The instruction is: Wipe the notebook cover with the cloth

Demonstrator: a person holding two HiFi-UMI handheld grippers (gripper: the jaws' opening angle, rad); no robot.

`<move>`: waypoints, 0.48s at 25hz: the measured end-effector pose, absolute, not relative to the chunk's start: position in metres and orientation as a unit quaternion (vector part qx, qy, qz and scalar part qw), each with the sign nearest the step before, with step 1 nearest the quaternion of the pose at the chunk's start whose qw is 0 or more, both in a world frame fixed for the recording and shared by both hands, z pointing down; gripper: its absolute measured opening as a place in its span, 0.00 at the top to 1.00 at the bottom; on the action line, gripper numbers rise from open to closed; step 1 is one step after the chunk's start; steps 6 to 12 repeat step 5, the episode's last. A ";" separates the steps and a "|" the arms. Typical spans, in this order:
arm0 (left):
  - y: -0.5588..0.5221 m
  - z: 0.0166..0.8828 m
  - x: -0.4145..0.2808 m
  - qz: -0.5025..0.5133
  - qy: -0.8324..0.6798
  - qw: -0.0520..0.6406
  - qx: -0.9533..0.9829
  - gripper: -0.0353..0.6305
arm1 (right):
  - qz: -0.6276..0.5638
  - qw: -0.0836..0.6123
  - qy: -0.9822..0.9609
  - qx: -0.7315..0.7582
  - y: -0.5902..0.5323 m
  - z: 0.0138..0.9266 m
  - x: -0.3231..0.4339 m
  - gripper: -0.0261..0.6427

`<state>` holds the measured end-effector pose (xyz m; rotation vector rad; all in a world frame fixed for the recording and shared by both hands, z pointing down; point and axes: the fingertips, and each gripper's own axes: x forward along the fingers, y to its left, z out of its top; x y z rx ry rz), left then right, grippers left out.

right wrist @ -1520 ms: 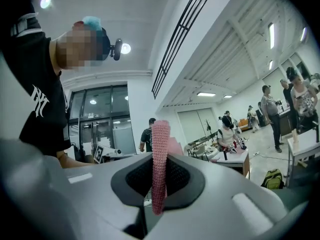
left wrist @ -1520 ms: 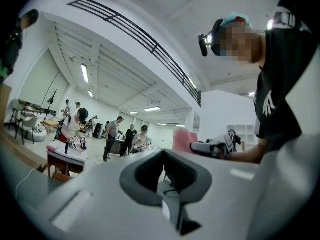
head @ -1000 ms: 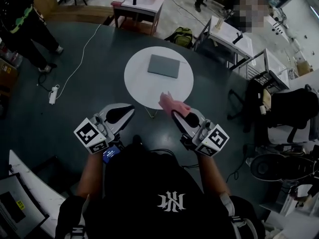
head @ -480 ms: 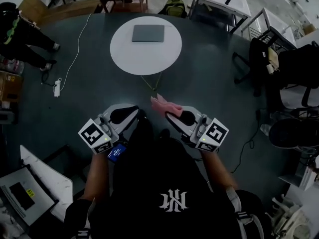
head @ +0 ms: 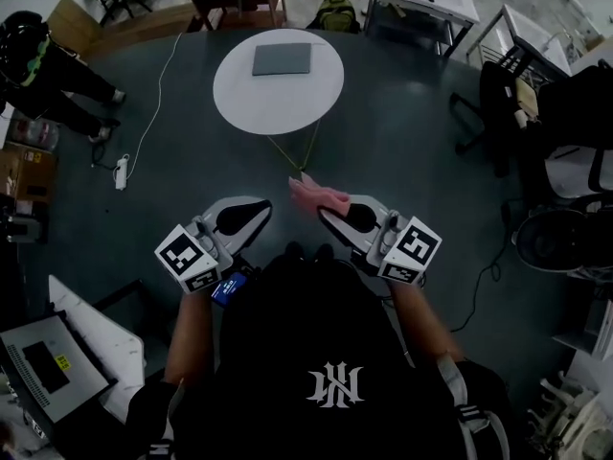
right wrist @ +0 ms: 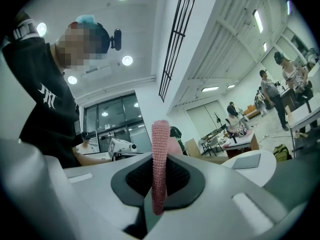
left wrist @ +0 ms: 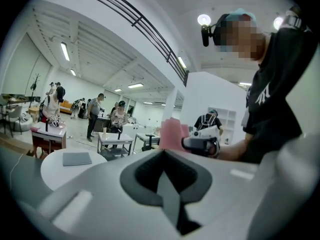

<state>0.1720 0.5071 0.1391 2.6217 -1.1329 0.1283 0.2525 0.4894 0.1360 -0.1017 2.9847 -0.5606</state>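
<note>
At the upper centre of the head view, a flat grey rectangular notebook lies closed on a round white table, toward the table's far side. The table stands on a dark grey floor. Both hand-held tools sit at mid-frame, well apart from the table and just ahead of the person's black shirt.

Right gripper: jaws clamped on a pink knitted cloth. The right gripper view shows the cloth pinched edge-on between the dark pads and standing upright above them. In the head view its free end spreads toward upper left of the jaws, above the floor, touching nothing else.

Left gripper: jaws brought together, nothing between them, as its own view confirms. That view shows the notebook on the table at lower left, with the cloth visible beyond the jaw tips.

A white power strip with a cable lies on the floor at left. A green backpack rests beyond the table at the top edge.
</note>
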 end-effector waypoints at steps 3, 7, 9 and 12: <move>0.502 0.130 0.192 0.040 -0.384 0.129 0.913 0.94 | -0.180 0.052 0.982 -0.039 0.490 0.130 0.269 0.94; 0.502 0.129 0.210 0.035 -0.381 0.128 0.915 0.94 | -0.181 0.041 0.982 -0.042 0.493 0.132 0.283 0.94; 0.502 0.129 0.210 0.035 -0.381 0.128 0.915 0.94 | -0.181 0.041 0.982 -0.042 0.493 0.132 0.283 0.94; 0.502 0.129 0.210 0.035 -0.381 0.128 0.915 0.94 | -0.181 0.041 0.982 -0.042 0.493 0.132 0.283 0.94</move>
